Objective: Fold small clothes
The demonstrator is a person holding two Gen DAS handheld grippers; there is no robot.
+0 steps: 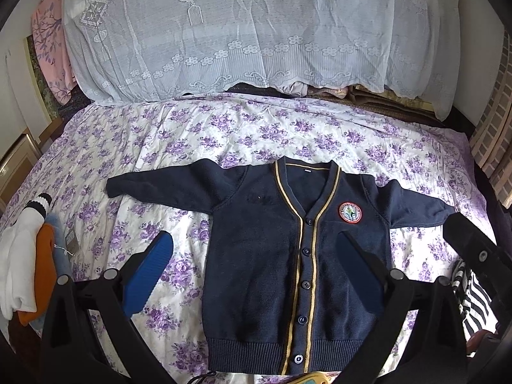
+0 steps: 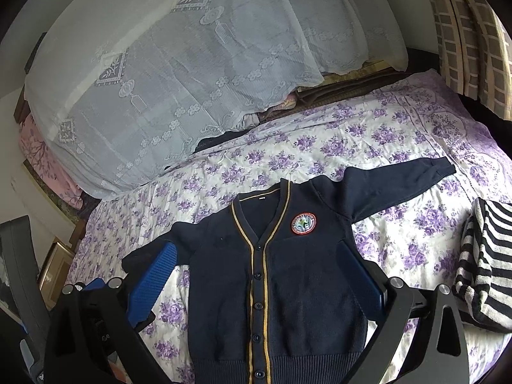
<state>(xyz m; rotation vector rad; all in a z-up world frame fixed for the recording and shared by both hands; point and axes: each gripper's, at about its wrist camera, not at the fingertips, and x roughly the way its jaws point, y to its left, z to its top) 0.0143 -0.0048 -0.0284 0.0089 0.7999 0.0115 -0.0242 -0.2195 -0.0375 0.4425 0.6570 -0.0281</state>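
Observation:
A small navy cardigan [image 1: 265,256] with yellow trim, a button row and a round red badge lies flat and face up on the floral bed sheet [image 1: 179,147], both sleeves spread out sideways. It also shows in the right wrist view [image 2: 288,288]. My left gripper [image 1: 256,256] is open and empty, held above the cardigan's body; its blue fingers [image 1: 148,272] straddle the left half. My right gripper [image 2: 256,278] is open and empty above the cardigan too. Part of the right gripper shows at the right edge of the left wrist view [image 1: 473,249].
A stack of folded clothes, white, orange and blue [image 1: 28,265], lies at the left of the bed. A black-and-white striped garment [image 2: 483,265] lies at the right. A lace-covered pile [image 1: 243,28] fills the back. A checked curtain [image 2: 467,32] hangs at the right.

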